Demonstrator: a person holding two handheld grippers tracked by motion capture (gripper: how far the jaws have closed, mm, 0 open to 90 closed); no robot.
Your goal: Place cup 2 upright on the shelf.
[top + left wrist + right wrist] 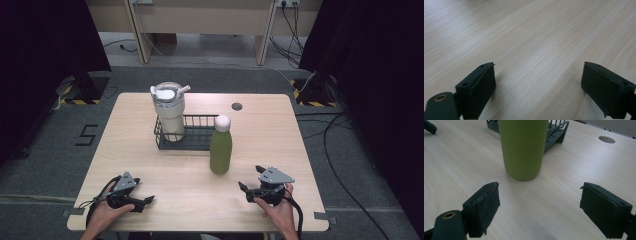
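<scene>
A green bottle (220, 150) with a white cap stands upright on the wooden table (150, 160), just in front of a dark wire basket (197, 144). A pale lidded tumbler (168, 107) with a straw stands in the basket's left end. My right gripper (251, 178) lies near the front right edge, open and empty. In the right gripper view the bottle (522, 147) stands a short way beyond the right gripper (540, 205), with the basket (555, 132) behind it. My left gripper (142, 200) rests at the front left, open, and the left gripper (539, 82) has bare wood between its jaws.
A round cable hole (237, 106) sits in the table's far side, right of the basket. Black curtains flank the table, and cables run over the floor at the right. The table's front edge lies just under both hands.
</scene>
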